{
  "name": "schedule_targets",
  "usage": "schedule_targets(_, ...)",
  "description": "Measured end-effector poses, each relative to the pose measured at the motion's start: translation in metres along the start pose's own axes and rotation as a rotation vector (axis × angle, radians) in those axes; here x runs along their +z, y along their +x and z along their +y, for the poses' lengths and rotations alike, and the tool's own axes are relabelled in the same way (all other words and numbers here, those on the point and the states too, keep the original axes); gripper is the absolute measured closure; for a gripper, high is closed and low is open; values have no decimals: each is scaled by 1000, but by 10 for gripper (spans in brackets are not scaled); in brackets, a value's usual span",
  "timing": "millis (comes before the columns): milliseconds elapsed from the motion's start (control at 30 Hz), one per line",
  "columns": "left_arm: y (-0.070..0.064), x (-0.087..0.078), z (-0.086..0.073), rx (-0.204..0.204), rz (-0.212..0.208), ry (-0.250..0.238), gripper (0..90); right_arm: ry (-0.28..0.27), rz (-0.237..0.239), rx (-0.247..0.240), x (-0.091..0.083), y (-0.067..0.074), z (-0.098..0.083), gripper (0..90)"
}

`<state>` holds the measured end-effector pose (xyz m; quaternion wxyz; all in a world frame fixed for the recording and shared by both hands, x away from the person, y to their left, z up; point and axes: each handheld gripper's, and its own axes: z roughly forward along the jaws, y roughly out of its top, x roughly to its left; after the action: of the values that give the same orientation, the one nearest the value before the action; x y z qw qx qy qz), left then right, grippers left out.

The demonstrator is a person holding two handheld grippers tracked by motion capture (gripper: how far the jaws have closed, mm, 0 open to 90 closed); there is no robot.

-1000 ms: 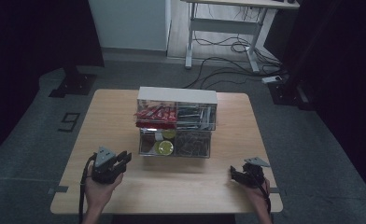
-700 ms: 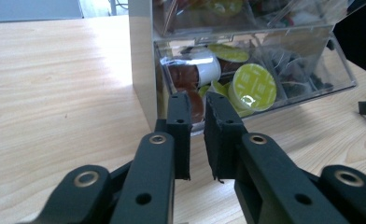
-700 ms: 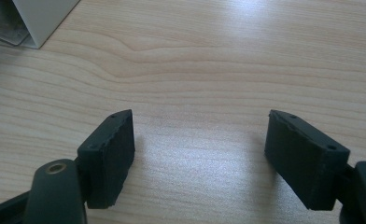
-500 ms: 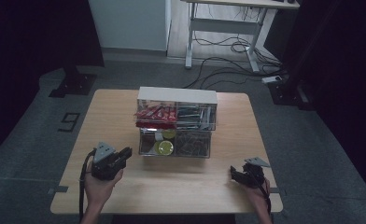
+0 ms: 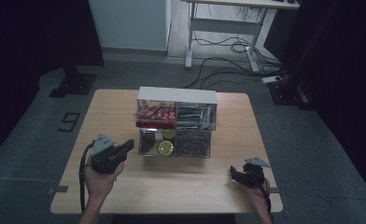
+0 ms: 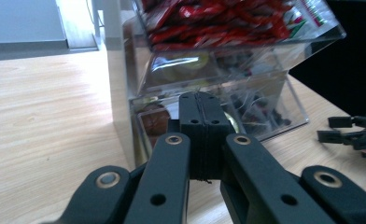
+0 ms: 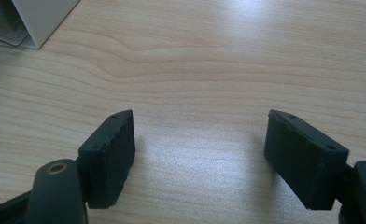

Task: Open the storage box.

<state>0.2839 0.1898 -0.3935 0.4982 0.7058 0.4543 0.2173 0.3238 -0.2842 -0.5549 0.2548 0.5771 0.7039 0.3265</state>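
Note:
A clear plastic organizer (image 5: 176, 122) with two tiers stands in the middle of the wooden table (image 5: 102, 116). Its upper left bin holds red packets (image 5: 155, 113); the lower left bin holds yellow round items (image 5: 165, 147). My left gripper (image 5: 127, 147) is held above the table just left of the lower tier and points at it. Its jaws have just been closing and now meet with nothing between them (image 6: 200, 100). In the left gripper view the organizer (image 6: 125, 70) and the red packets (image 6: 218, 18) are close ahead. My right gripper (image 5: 234, 172) rests low at the front right, open over bare wood (image 7: 200, 140).
The organizer's right bins hold dark small parts (image 5: 195, 140). The right gripper (image 6: 349, 135) appears at the far right of the left gripper view. A corner of the organizer (image 7: 31, 18) is at the top left of the right gripper view. A desk frame and cables (image 5: 228, 42) lie on the floor beyond.
The left hand has lifted its gripper a little and its jaws have come together. The right hand and gripper have stayed still.

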Motion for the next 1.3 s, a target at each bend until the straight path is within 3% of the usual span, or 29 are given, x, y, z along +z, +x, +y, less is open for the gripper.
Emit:
schedule_targets(700,-25,6,33,52,-54,-18,900,-1,-7,11,0,-2,0,255)
schedule_targets(1300,-27,19,43,41,-87,3,900,-1,-12,12,0,-3,0,256)
